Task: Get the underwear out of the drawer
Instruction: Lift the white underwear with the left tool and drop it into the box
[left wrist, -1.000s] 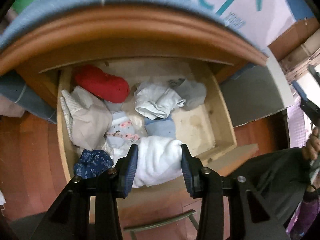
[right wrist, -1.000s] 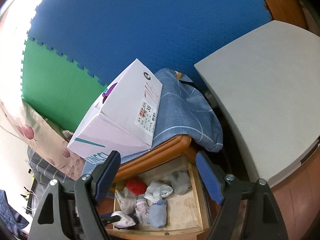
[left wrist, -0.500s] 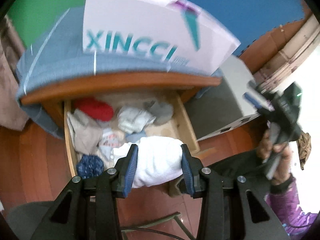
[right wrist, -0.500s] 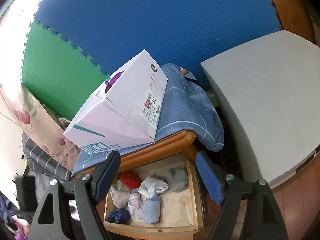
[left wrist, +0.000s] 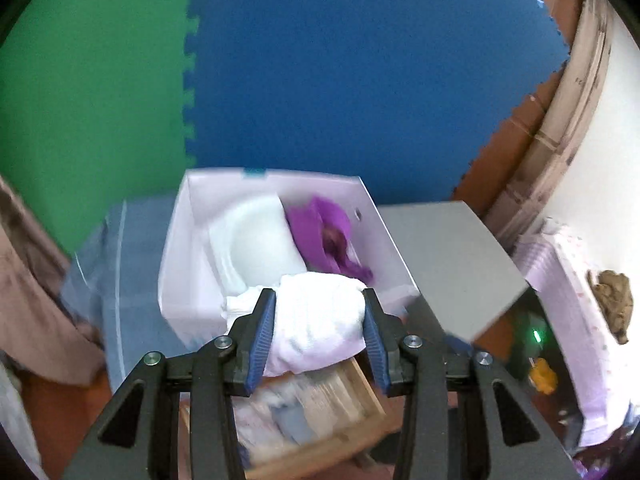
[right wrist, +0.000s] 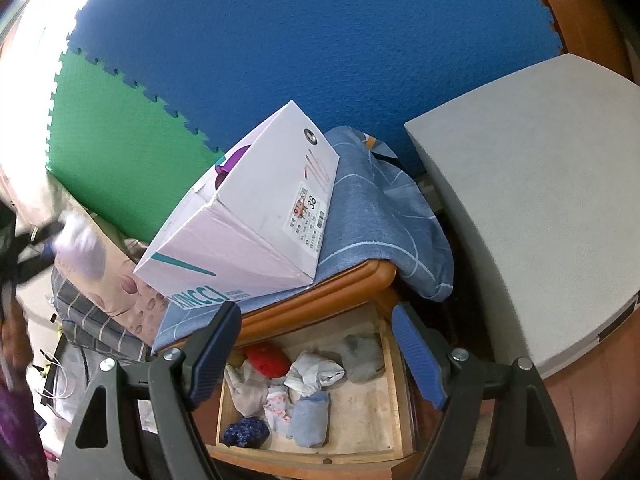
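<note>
With my left claw [left wrist: 320, 330] clenched on the rolled white cotton underwear [left wrist: 318, 320], I carry it above the open pale-lilac cardboard box [left wrist: 180, 240], where I judge it should drop next, my right claw [right wrist: 316, 354] spread and empty.

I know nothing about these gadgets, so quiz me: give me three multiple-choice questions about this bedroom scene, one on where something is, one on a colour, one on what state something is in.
1. Where does the pale shoebox stand?
A. on the blue cloth over the wooden cabinet
B. inside the drawer
C. on the grey slab

2. What colour is the bundle at the drawer's back left corner?
A. yellow
B. red
C. black

3. What is the left tool doing?
A. hanging open and empty
B. gripping a white rolled garment
C. gripping the shoebox lid

Answers:
1 A: the box sits on the blue cloth draped over the cabinet top, above the open drawer.
2 B: the red bundle lies at the back left.
3 B: both blue pads press the white garment, held up in front of the box.
</note>
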Demonstrator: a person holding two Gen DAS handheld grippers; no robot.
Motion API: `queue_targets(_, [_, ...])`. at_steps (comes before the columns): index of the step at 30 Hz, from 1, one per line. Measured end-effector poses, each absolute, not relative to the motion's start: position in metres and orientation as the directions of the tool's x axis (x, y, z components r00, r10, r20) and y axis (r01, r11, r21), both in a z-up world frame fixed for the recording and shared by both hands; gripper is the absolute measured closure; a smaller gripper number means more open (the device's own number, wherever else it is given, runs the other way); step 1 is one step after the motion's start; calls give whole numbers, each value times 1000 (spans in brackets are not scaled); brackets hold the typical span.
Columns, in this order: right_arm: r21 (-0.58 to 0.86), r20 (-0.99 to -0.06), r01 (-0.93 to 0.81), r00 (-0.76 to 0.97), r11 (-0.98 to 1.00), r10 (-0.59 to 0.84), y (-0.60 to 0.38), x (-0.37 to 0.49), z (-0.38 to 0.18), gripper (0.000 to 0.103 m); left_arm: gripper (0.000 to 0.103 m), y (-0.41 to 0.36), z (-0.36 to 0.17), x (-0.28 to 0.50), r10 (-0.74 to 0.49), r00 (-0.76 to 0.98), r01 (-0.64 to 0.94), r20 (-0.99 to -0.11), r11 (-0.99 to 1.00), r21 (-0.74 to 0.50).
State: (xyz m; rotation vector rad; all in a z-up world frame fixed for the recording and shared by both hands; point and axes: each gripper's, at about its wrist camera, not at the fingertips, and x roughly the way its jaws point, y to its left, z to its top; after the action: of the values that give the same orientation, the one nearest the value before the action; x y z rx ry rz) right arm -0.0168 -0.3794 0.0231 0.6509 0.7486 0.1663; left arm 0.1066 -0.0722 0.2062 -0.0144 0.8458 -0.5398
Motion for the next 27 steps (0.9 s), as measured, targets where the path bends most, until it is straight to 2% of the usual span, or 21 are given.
queue_targets(4, [607, -577, 79, 728, 791, 371, -380, -17, 23, 23, 64, -84, 198, 154, -381, 558, 412, -737, 899, -153])
queue_targets(9, [610, -577, 72, 722, 789, 381, -380, -17, 22, 23, 64, -80, 165, 199, -325, 550, 354, -770, 925, -137])
queue_targets(21, [601, -591, 57, 703, 797, 395, -376, -15, 20, 23, 62, -86, 103, 240, -225, 543, 305, -809, 950, -60])
queue_targets(23, [598, -594, 56, 701, 799, 395, -375, -14, 19, 23, 60, -85, 97, 242, -218, 552, 299, -805, 953, -53])
queue_targets(26, [594, -598, 57, 698, 802, 394, -374, -13, 19, 23, 52, -86, 94, 244, -211, 566, 305, -797, 952, -36])
queue_targets(27, [592, -601, 57, 696, 804, 393, -374, -13, 18, 23, 41, -86, 93, 244, -207, 564, 304, -800, 952, -32])
